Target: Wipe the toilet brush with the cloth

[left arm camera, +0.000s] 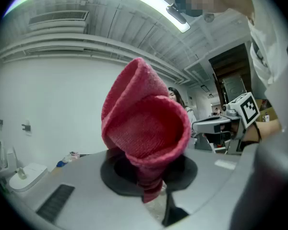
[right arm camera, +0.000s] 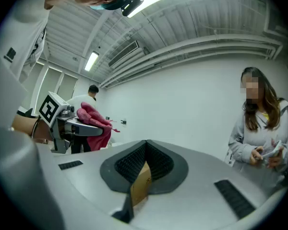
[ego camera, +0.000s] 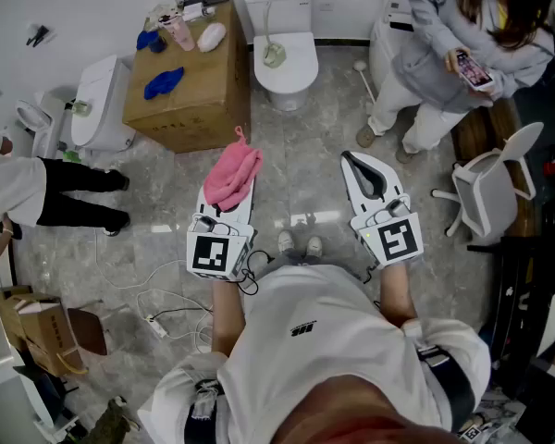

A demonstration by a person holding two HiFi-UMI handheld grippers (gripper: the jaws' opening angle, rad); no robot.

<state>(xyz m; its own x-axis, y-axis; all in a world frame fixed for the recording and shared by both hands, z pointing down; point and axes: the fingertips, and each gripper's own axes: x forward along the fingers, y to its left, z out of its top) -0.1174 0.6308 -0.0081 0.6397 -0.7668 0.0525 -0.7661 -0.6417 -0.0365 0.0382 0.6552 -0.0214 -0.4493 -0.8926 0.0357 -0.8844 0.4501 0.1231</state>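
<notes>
Open floor [ego camera: 296,169] ahead — cardboard box [ego camera: 190,100] left

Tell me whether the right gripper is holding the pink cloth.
No, the pink cloth is pinched in the left gripper, while the right gripper has its fingers together on nothing.

Cardboard box [ego camera: 196,95] beside white toilet [ego camera: 291,63], seated person [ego camera: 425,49] holding phone [ego camera: 473,68], white chair [ego camera: 490,192]
</notes>
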